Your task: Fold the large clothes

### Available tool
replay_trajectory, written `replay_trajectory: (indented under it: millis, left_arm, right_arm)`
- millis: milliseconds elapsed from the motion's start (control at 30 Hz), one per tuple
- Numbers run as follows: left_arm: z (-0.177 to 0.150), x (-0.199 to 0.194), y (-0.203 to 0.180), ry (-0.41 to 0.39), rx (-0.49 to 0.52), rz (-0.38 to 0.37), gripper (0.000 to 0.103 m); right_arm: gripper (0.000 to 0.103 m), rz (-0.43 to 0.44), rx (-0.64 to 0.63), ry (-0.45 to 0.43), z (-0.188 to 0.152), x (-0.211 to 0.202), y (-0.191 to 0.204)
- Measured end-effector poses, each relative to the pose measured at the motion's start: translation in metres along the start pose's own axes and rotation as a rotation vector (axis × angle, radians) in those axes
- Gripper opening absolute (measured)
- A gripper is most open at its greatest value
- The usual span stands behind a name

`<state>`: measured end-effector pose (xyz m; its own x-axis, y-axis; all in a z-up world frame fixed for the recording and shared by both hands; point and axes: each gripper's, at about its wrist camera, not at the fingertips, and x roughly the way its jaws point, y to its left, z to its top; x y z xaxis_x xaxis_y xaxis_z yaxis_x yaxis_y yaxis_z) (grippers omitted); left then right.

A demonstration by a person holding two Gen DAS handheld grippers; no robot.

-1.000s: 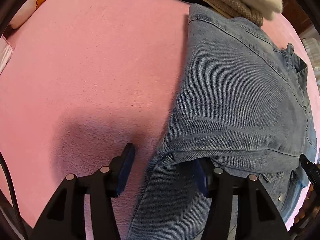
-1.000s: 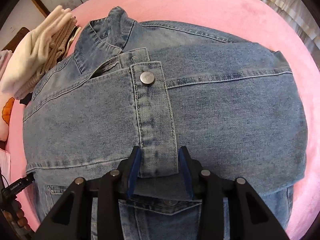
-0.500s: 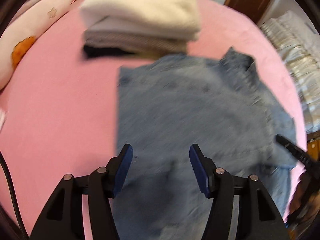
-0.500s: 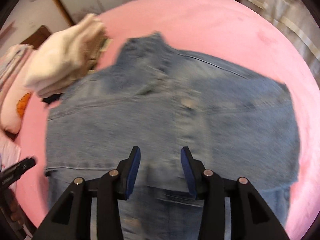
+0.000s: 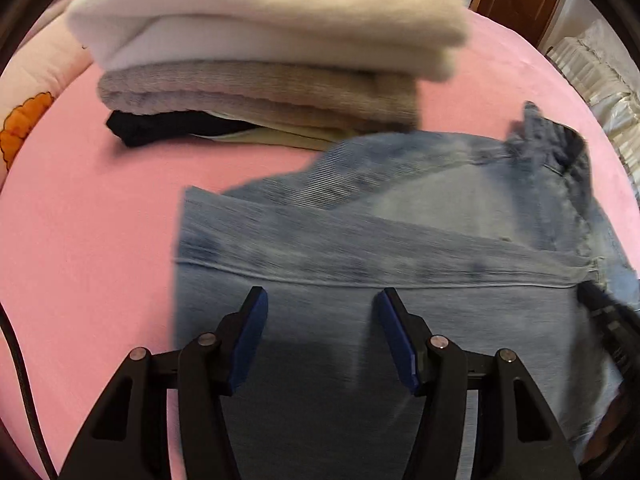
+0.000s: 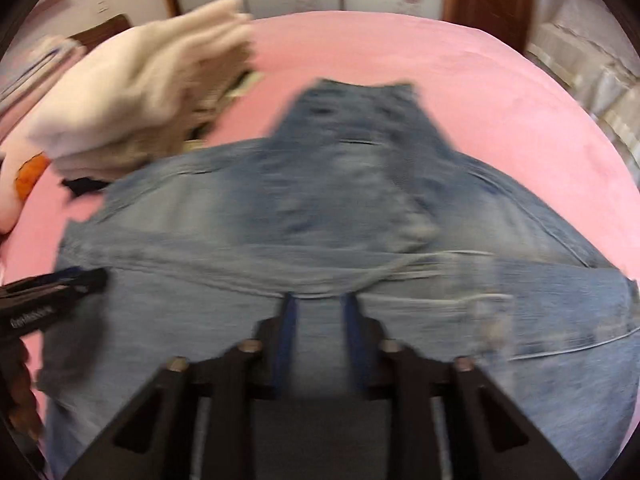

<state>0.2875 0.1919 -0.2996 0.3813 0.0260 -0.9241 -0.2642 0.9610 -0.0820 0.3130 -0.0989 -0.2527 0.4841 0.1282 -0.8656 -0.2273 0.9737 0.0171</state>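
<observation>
Denim jacket (image 5: pixel 400 248) lies beneath both grippers; stacked folded clothes (image 5: pixel 264 52) sit beyond. Left gripper (image 5: pixel 320 308) gapes empty; right gripper (image 6: pixel 318 300), just closing, stands narrow, grip unclear.

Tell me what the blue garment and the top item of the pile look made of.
Blue garment: denim, likely cotton, faded wash, with stitched seams and visible twill ribs. Top item: cream, soft fleece or plush knit by its fuzzy, thick folds; blur leaves it open.

Both cameras ride on the grippers, looking steeply down along the fingers from close above the pink bed (image 5: pixel 100 248). The left view faces the jacket's (image 5: pixel 400 248) left part and the near clothes pile (image 5: pixel 260 52). The right view faces its middle. Both share jacket, pile and bed.
</observation>
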Motion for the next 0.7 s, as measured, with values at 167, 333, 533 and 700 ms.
replay_trajectory:
  millis: [167,333,533,700]
  left_arm:
    - [0.0,-0.005,0.017,0.012,0.02,0.008,0.057]
    - [-0.015,-0.049,0.013,-0.007,-0.044,-0.085,0.057]
    - [-0.064,-0.063,-0.011,0.018,-0.092,-0.137,0.057]
    - [-0.095,-0.048,-0.001,0.035,-0.062,-0.004,0.057]
  right_arm:
    - [0.007,0.024,0.0,0.034,-0.008,-0.012,-0.029]
    - [0.008,0.127,0.019,0.022,-0.024,-0.05,-0.01]
    - [0.008,0.273,0.016,0.038,-0.059,-0.071,0.053]
    - [0.006,0.19,-0.001,0.066,-0.079,-0.053,0.059]
